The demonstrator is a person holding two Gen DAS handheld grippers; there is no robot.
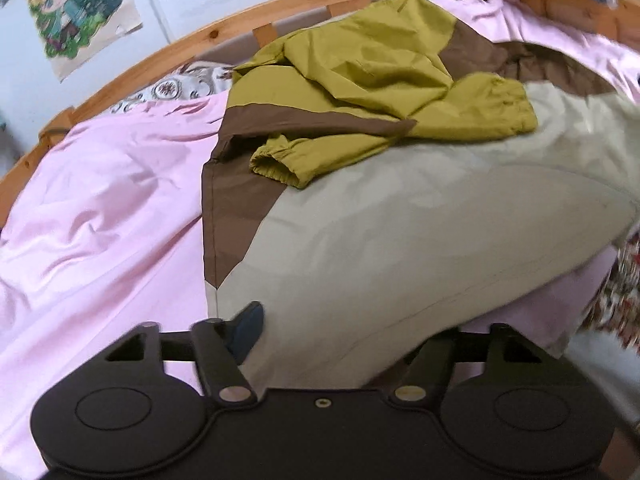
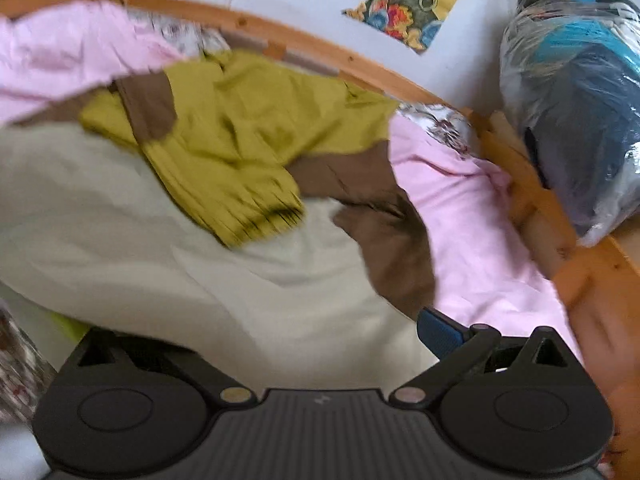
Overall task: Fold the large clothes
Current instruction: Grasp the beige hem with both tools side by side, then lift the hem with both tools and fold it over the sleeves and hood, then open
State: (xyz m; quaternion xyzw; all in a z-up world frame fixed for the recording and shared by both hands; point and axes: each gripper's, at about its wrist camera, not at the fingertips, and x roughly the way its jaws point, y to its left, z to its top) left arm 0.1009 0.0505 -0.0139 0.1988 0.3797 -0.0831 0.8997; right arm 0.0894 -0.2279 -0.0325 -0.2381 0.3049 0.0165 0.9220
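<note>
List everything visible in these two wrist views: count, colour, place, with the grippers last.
jacket: one, beige, brown and olive, spread on the bed
sheet: one, pink, under the jacket
bed frame: one, pine wood, along the wall
posters: several, colourful, on the white wall
plastic bag: one, clear, blue contents, beyond the frame
left gripper: black, jacket hem between its fingers
right gripper: black, hem over it, grip unclear

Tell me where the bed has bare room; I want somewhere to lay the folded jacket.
The widest bare pink sheet lies left of the jacket, bordered by the wooden bed frame. A narrower strip runs between the jacket's brown edge and the frame on the right. The middle is crowded by the jacket.
</note>
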